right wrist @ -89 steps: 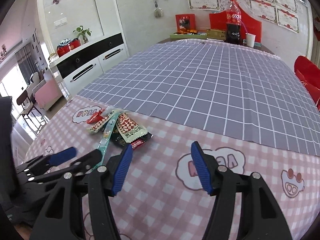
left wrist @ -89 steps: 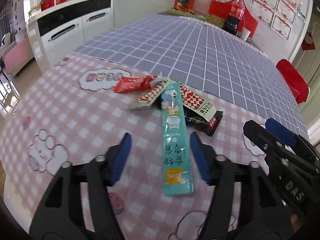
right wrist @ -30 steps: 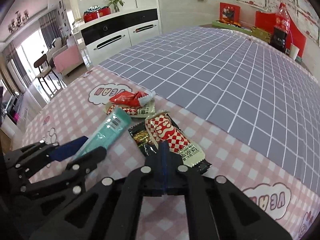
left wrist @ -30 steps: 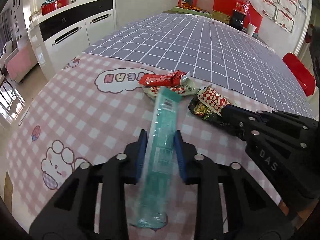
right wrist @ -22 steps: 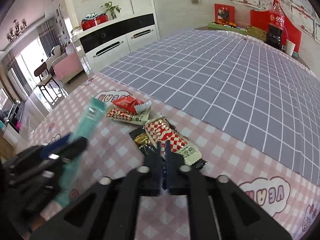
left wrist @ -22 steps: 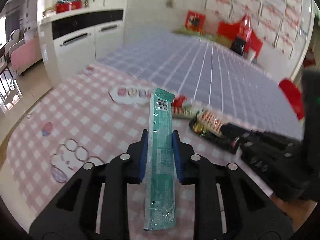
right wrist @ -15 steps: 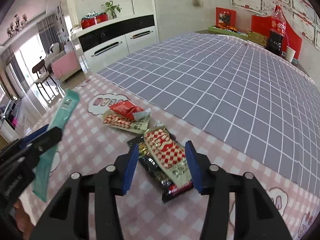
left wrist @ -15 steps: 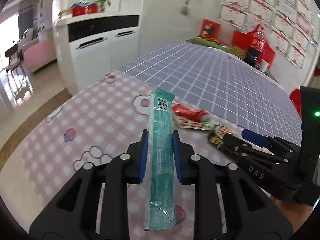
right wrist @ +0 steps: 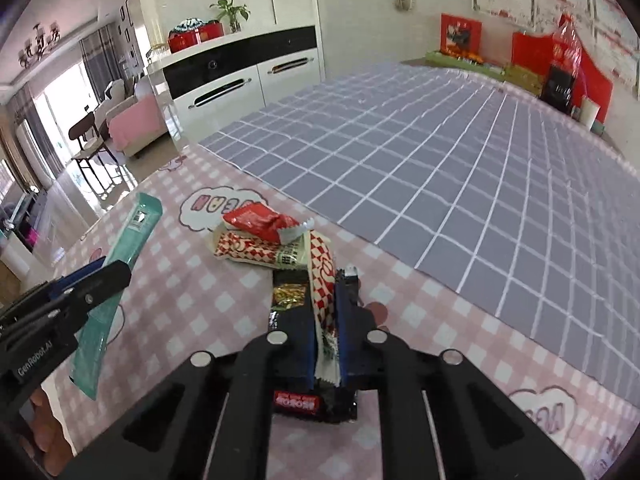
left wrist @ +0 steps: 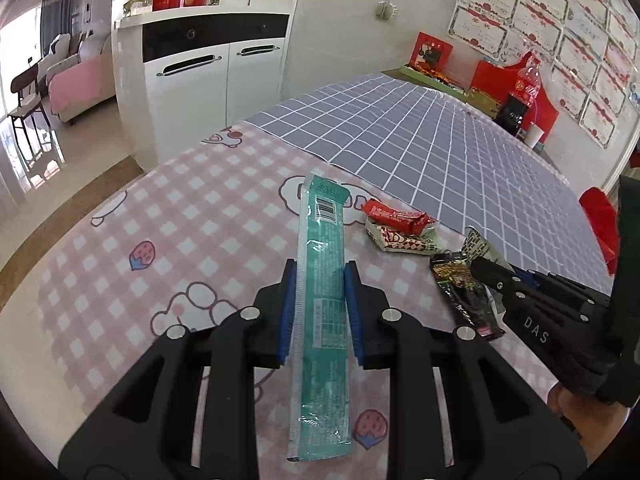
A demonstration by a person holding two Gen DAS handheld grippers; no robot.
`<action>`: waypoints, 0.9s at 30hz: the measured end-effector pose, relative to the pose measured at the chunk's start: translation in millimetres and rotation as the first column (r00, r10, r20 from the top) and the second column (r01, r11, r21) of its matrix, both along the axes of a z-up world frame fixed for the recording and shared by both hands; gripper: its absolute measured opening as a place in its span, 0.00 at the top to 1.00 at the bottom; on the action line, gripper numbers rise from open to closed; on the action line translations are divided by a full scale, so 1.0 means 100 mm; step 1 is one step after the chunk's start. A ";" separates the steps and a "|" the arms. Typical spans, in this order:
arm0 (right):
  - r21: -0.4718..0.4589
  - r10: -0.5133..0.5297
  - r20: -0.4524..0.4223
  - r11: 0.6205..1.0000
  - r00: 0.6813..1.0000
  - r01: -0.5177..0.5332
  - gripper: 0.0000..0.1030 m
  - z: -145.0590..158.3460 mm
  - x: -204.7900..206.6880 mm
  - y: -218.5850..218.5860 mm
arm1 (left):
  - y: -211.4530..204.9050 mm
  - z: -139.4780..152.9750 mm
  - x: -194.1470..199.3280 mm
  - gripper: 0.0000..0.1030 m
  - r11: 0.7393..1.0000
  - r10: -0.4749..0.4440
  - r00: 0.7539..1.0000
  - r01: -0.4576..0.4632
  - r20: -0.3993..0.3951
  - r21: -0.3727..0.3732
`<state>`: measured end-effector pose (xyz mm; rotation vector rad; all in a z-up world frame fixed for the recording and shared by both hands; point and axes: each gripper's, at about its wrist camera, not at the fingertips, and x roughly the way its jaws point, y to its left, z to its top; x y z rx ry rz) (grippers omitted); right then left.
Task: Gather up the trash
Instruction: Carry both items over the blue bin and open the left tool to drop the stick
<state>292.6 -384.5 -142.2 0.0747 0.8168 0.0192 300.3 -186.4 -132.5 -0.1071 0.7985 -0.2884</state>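
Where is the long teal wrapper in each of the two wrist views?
Left wrist: the long teal wrapper runs up the picture's middle, clamped between the left gripper pads.
Right wrist: the same wrapper slants along the left edge, in that gripper.
Shared landmark: the red wrapper on the pink checked cloth.

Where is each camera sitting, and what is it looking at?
Left wrist: rides the left gripper, looking down along its fingers at the teal wrapper it pinches; a hand shows.
Right wrist: rides the right gripper, shut on the red-checked wrapper; fingers show low left.
Shared: teal wrapper, red wrapper, pink checked tablecloth.
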 end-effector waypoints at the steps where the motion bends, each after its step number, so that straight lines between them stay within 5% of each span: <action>1: -0.003 0.005 0.012 1.000 1.000 -0.005 0.91 0.04 -0.03 0.03 | 0.03 0.01 -0.02 0.77 1.000 -0.002 1.000 0.002 -0.001 -0.007; 14: 0.039 0.158 0.150 0.985 0.976 -0.166 0.91 0.60 -0.42 0.95 | 0.76 0.29 -0.33 0.77 0.995 0.045 0.999 -0.042 0.030 -0.086; 27: 0.087 0.436 0.113 0.891 0.893 -0.446 0.91 0.42 -0.43 2.70 | 2.31 0.24 -0.73 0.77 0.964 0.259 0.966 -0.257 0.016 -0.074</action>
